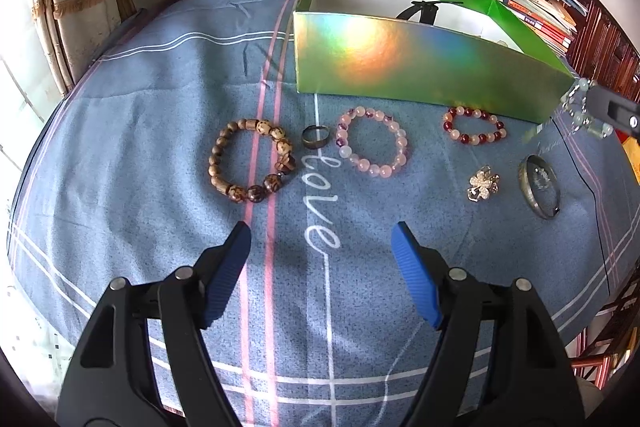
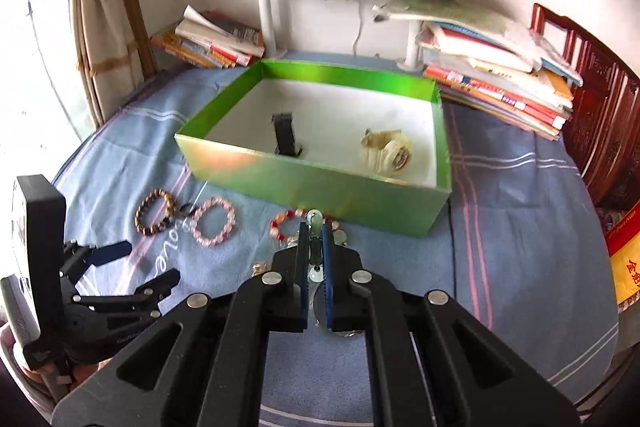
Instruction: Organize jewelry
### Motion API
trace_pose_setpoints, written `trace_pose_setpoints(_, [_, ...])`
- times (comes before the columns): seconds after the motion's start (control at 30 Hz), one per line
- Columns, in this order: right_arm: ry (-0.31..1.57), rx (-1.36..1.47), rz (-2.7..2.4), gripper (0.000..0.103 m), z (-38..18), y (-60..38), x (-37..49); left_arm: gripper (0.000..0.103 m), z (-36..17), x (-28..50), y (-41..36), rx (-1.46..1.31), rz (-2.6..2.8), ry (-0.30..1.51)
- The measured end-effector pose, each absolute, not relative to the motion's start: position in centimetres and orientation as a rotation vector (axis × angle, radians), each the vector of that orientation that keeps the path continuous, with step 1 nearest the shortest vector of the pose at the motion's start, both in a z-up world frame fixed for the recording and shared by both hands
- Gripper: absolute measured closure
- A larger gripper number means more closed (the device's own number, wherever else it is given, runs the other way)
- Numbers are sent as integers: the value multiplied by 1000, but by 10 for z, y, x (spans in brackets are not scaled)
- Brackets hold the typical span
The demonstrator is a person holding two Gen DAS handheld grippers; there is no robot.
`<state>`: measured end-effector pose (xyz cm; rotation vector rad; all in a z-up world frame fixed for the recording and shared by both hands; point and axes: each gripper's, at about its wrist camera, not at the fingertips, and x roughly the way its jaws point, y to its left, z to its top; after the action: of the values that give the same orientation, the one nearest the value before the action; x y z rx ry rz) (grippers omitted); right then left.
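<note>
here the right tongs (image 2: 316, 227) clamp a dangling bead chain (image 1: 580, 107), left tongs (image 1: 322, 231) apart.

Cloth (image 1: 132, 131) left of the wood beads (image 1: 251, 161) is lying wide open. The green box (image 2: 320, 183) is walling off the back, bracelets crowding its front (book stacks (image 2: 496, 87) are hemming both far corners).
</note>
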<state>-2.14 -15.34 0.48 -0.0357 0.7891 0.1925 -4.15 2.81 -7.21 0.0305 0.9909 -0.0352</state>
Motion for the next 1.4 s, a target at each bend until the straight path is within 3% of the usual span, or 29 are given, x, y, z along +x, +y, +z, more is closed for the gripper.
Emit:
trace_pose_setpoints(0.5, [883,25,-3,97,-40,-214,-3,30,-69,-14,35,-21,-48,990])
trace_pose_setpoints(0.63, [887,29,-5,97,-45,-215,-4,42,-68,-4,25,-26,-93,993])
trace_pose_setpoints(0.83, [899,30,1,97,-52,-214,-3,43,-72,18,19,-101,-152,1033])
trace_pose_setpoints(0.9, [903,30,5,97,-53,-214,-3,49,-74,26,17,-117,-153,1044])
trace_pose_setpoints(0.97, [904,29,9,97,-54,-214,-3,72,-79,34,14,-108,-120,1068])
trace_pose_setpoints(1.1, [907,29,10,97,-55,-214,-2,81,-81,36,7,-53,-76,1048])
trace_pose_setpoints(1.17, [910,31,7,97,-56,-215,-1,92,-82,34,5,-8,-42,1039])
trace_pose_setpoints(1.4, [889,25,19,97,-49,-210,-5,95,-77,1,22,-21,-96,1067])
